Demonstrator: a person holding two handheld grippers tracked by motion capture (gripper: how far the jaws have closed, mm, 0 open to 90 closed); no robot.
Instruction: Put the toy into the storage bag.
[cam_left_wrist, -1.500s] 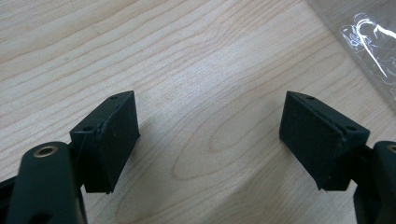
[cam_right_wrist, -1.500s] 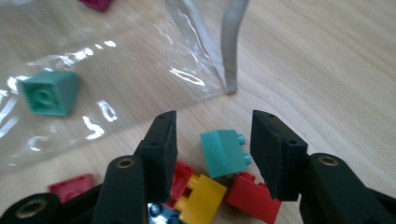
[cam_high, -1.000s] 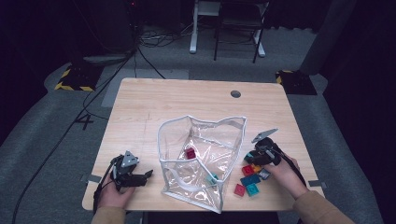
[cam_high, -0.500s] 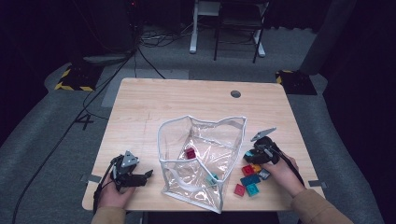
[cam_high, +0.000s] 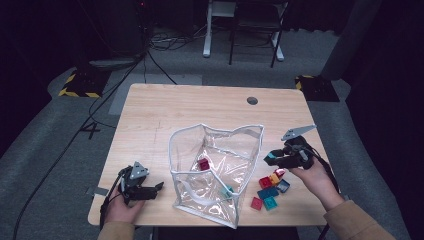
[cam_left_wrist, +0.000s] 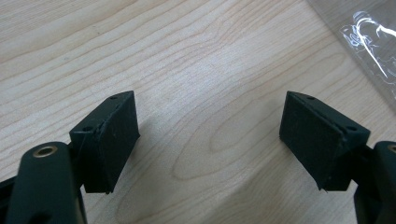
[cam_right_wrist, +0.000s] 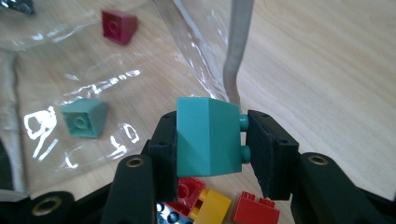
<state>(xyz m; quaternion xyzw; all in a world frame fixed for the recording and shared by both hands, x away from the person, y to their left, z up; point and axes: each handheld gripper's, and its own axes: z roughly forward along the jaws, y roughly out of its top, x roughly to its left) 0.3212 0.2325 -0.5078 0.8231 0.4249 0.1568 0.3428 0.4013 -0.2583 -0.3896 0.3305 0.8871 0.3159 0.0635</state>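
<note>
One teal brick sits clamped between the fingers of your right gripper, raised above the loose bricks and just beside the clear bag, whose open mouth lies toward your left. Your left gripper rests well apart on the worktop, fingers spread and empty.

On the table, the clear bag stands near centre, toward the near edge. Two bricks lie inside it. A cluster of loose bricks lies just right of the bag. The left gripper rests well left of the bag. The right gripper, above the cluster, holds one brick.
</note>
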